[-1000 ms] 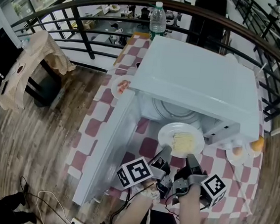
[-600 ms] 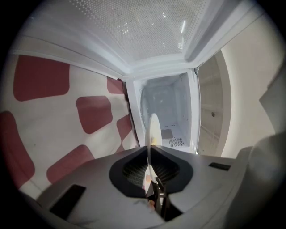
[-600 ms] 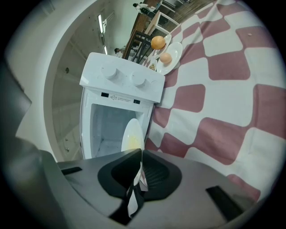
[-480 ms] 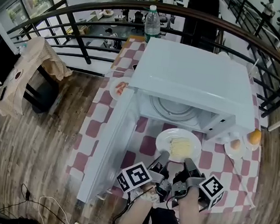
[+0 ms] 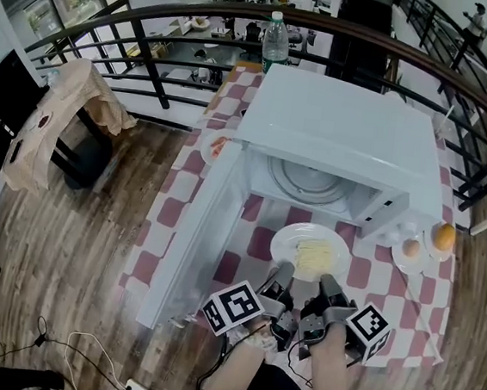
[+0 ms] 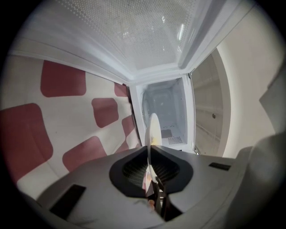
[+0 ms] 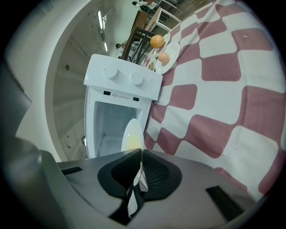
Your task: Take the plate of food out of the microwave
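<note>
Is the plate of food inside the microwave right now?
No, the plate is out in front of the open microwave, held by the left gripper and right gripper.

White round plate of yellow noodles (image 5: 311,251) sat before the white box microwave (image 5: 345,136), over the red-and-white checked tablecloth (image 5: 389,293), left gripper (image 5: 285,270) and right gripper (image 5: 326,282) side by side on its near rim, open white microwave door (image 5: 194,238) to its left, clear plastic bottle (image 5: 276,39) behind the microwave, small white saucer with an orange and an egg (image 5: 425,249) at right.
</note>
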The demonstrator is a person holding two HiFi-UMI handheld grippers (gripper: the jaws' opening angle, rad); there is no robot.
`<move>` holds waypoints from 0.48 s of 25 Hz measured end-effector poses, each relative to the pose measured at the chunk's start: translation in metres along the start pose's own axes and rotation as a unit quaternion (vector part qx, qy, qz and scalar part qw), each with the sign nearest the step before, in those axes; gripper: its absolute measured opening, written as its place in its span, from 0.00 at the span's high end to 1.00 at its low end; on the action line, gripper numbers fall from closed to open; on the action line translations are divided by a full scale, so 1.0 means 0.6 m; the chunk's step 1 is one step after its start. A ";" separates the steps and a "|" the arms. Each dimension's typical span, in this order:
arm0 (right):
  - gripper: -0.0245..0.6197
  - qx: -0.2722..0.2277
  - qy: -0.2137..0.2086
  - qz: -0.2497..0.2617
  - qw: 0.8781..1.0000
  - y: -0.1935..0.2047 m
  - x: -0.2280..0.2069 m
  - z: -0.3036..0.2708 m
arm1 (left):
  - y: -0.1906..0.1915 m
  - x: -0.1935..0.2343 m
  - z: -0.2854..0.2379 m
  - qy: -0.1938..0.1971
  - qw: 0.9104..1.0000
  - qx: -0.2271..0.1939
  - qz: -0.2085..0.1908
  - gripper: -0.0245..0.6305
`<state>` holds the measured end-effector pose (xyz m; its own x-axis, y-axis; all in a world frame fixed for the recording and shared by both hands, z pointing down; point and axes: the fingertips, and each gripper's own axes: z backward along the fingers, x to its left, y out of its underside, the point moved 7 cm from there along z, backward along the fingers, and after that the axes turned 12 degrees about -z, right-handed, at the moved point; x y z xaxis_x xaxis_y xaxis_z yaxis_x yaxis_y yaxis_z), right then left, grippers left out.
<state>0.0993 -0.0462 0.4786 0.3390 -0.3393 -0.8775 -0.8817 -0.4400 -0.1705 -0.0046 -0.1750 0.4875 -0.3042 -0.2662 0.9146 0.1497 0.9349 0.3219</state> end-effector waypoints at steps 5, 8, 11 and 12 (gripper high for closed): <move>0.92 0.011 -0.002 0.000 1.000 0.008 -0.010 0.029 | 0.022 -0.007 0.032 -0.004 1.000 -0.010 0.003 0.92; 0.92 0.017 -0.012 0.004 1.000 0.011 -0.016 0.044 | 0.036 -0.008 0.050 -0.004 1.000 -0.016 0.008 0.91; 0.92 0.023 -0.021 0.005 0.999 0.016 -0.023 0.062 | 0.051 -0.011 0.072 -0.003 1.000 -0.021 0.010 0.91; 0.92 0.025 -0.019 0.005 0.999 0.019 -0.025 0.070 | 0.056 -0.012 0.080 -0.004 1.000 -0.023 0.010 0.91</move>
<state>0.0706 -0.0110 0.4713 0.3181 -0.3105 -0.8958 -0.9003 -0.3949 -0.1828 -0.0425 -0.1304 0.4798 -0.3087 -0.2457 0.9189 0.1985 0.9282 0.3149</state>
